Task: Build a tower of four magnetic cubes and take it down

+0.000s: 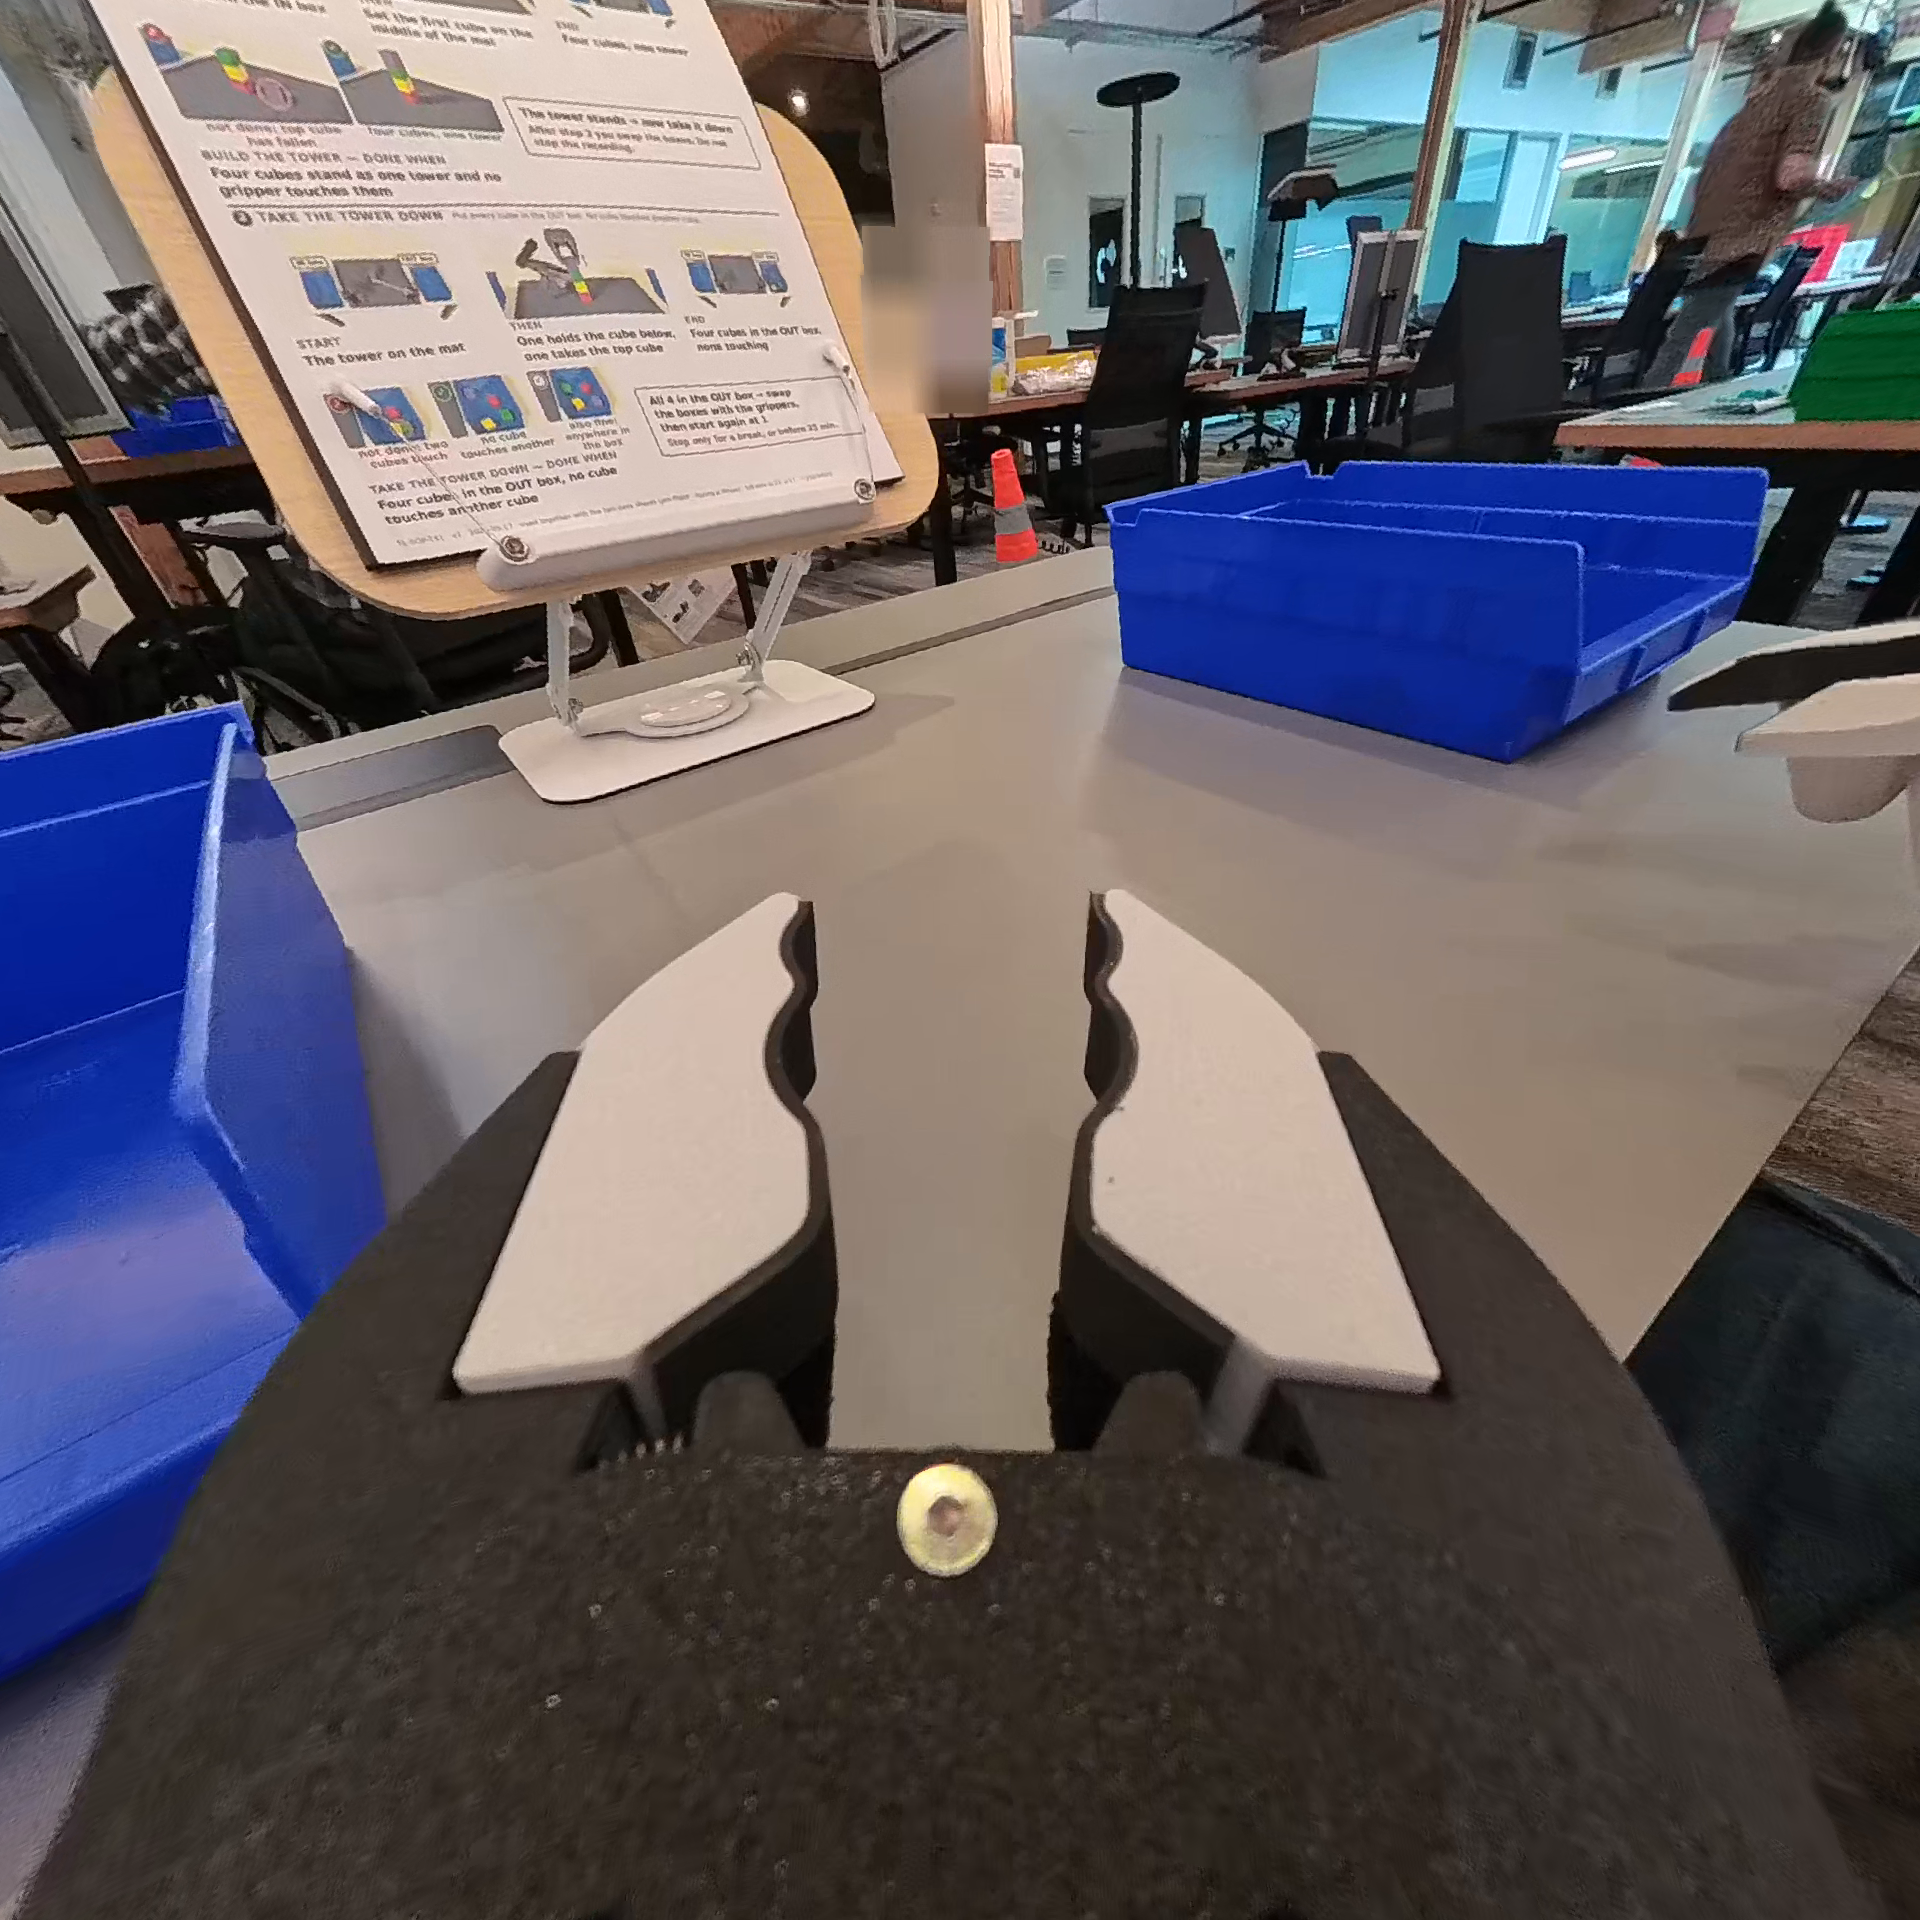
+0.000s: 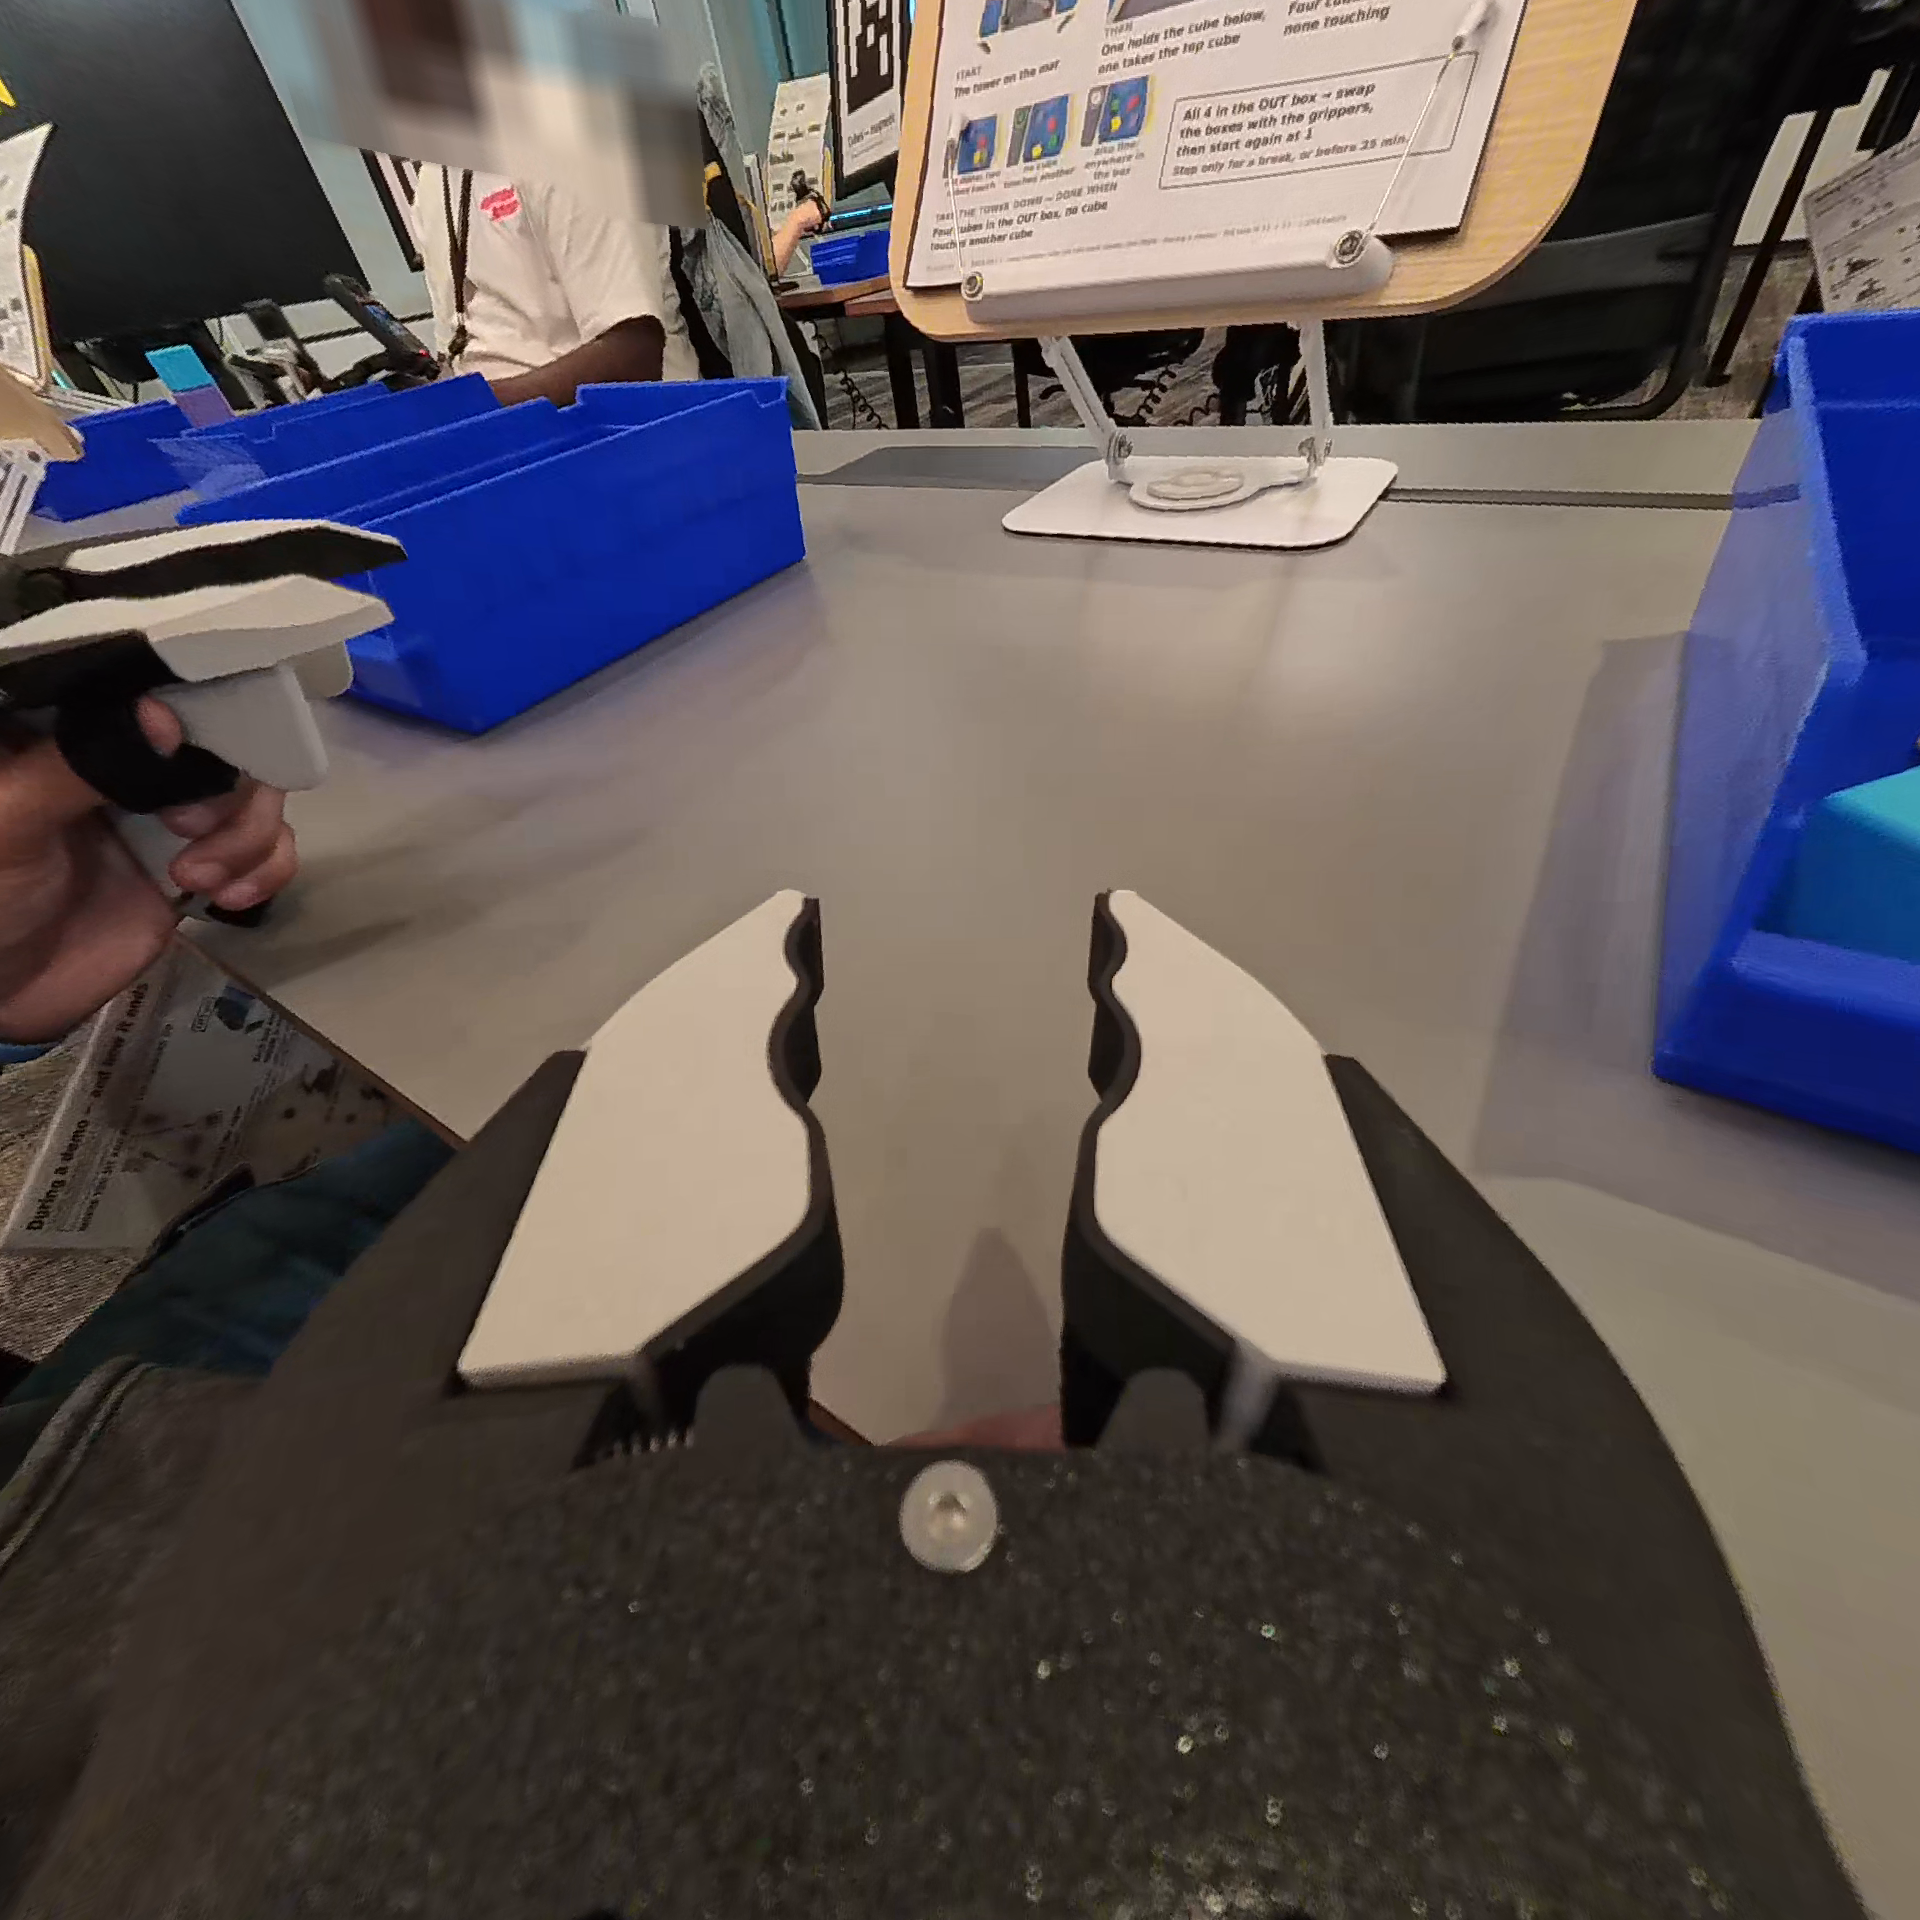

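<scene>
Right gripper point(image 2: 954, 914) and left gripper point(image 1: 951, 914) hover level over the table point(image 1: 1351, 935), jaws parted (nothing held).

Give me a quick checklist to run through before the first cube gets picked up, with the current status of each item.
1. Left gripper open and empty: ok.
2. Right gripper open and empty: ok.
3. Grey mat between the bins free for the tower: ok.
4. A cube to fetch: a teal block shows in the right blue bin; the other three, cannot tell.
5. Left blue bin contents: cannot tell, its inside is hidden.
6. Instruction stand away from the building spot: ok.
</scene>
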A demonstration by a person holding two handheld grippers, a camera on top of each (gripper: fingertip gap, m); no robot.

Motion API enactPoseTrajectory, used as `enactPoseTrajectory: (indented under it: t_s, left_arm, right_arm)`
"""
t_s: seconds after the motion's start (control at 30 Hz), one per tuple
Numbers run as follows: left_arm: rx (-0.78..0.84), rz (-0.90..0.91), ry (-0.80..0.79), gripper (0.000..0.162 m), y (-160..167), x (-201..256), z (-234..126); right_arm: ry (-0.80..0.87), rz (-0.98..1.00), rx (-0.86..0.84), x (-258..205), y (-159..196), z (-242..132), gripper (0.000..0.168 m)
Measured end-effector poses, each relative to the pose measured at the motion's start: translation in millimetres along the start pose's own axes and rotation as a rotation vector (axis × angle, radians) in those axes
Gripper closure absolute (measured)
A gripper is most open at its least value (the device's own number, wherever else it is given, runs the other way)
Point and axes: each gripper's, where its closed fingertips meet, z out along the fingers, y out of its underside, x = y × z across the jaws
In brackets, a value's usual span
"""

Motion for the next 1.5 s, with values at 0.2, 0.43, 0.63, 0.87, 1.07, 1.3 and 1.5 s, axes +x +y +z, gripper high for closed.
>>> enactPoseTrajectory:
  t_s: [0.2, 0.43, 0.63, 0.87, 1.07, 1.3, 1.5]
  left_arm:
    - [-0.013, 0.049, 0.005, 0.112, 2.4, 5.6, 1.0]
    - [-0.041, 0.011, 0.038, 0.108, -1.7, 32.3, 25.0]
    - [-0.129, -0.117, 0.250, 0.098, -26.7, 140.0, 122.4]
    - [-0.251, -0.008, 0.241, 0.102, -13.3, 250.9, 244.2]
    - [-0.333, -0.102, 0.128, 0.120, 4.1, 255.8, 286.3]
    - [-0.313, -0.239, 0.048, 0.133, 7.0, 193.6, 280.5]
    - [-0.297, -0.193, 0.016, 0.144, -5.8, 184.9, 293.8]
  right_arm:
    - [0.010, -0.007, -0.012, 1.1, 1.1, 1.8, 0.122]
    - [0.121, 0.122, 0.133, 41.6, -20.9, -20.8, 0.124]
    - [0.383, 0.213, 0.235, 115.8, -29.2, -68.2, 0.125]
    - [0.665, 0.388, 0.303, 180.6, -13.0, -128.3, 0.130]
    - [0.693, 0.377, 0.246, 190.7, -2.6, -133.9, 0.126]
    - [0.735, 0.300, 0.083, 205.7, 7.8, -108.6, 0.121]
    - [0.969, 0.185, -0.029, 266.4, -8.0, -99.5, 0.121]
